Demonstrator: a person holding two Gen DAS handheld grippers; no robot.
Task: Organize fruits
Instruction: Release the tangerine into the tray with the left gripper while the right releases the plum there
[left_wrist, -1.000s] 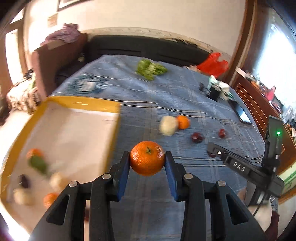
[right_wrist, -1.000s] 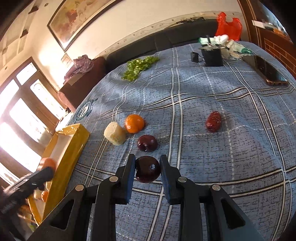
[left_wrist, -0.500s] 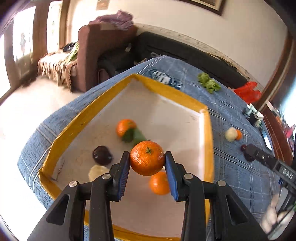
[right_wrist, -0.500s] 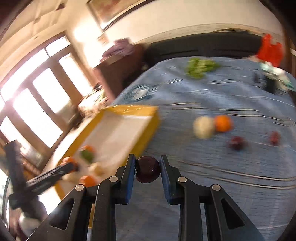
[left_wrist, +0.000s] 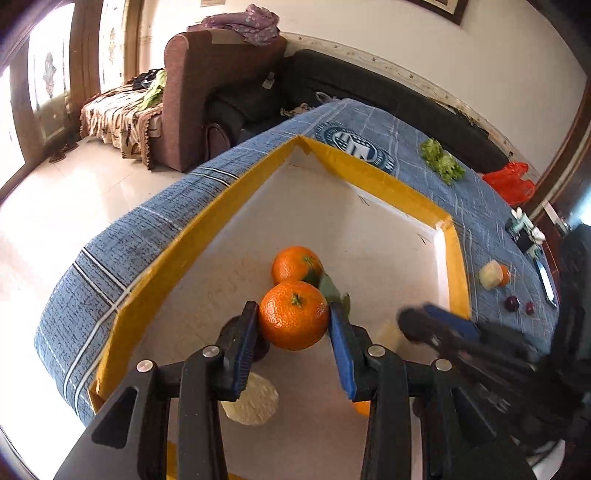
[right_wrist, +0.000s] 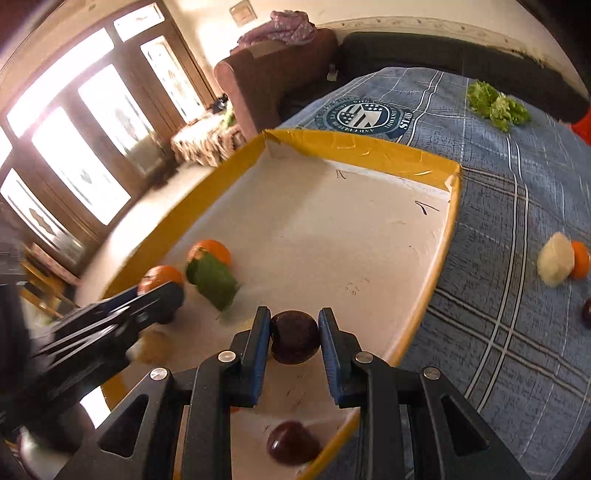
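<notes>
Left gripper (left_wrist: 293, 325) clamps orange (left_wrist: 293, 314), stem up, frame centre, above tray (left_wrist: 207, 225). Right gripper (right_wrist: 294, 334) clamps dark plum (right_wrist: 294, 331), round, no clear long axis, low centre over tray's right rim. Tray holds: two oranges visible, one leaf (right_wrist: 214, 280), one plum (right_wrist: 291, 442), pale pieces. On cloth (right_wrist: 517, 206) at right: one pale piece (right_wrist: 555, 259), one orange (right_wrist: 580, 259).
</notes>
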